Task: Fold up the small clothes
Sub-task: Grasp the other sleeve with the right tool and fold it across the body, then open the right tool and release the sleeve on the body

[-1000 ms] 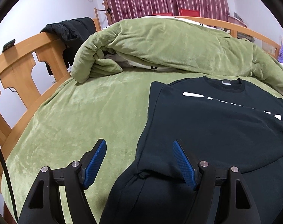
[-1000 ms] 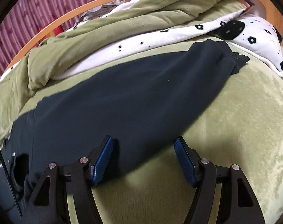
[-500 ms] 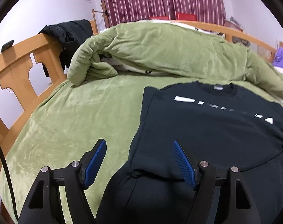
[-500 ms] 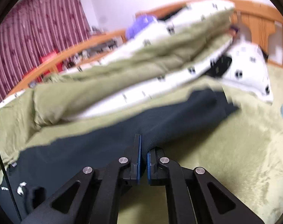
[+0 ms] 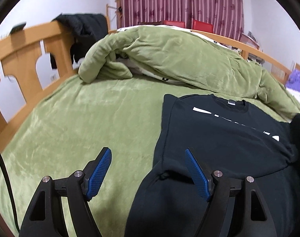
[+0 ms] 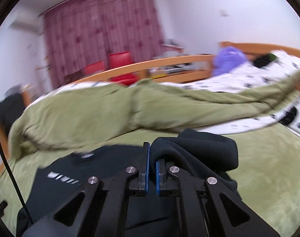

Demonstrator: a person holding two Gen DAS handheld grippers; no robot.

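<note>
A black sweatshirt (image 5: 219, 138) with white lettering across the chest lies on the green bed cover (image 5: 80, 130), filling the area from 3 to 6 o'clock in the left wrist view, its collar toward 1 o'clock. One sleeve (image 6: 199, 144) is lifted off the bed and folded over itself in a thick roll at the centre of the right wrist view. The right gripper (image 6: 152, 165) is clamped on that sleeve, the cloth pinched between its blue pads (image 6: 147, 164). The left gripper (image 5: 148, 169) hovers over the shirt's lower left edge, its jaws wide and opening, with nothing pressed between them; the right pad is over black cloth, the left over green cover. A bunched green duvet (image 5: 169, 59) lies at 12 o'clock, a wooden bed rail (image 5: 27, 55) at 10 o'clock, and maroon curtains (image 5: 179, 2) behind.
</note>
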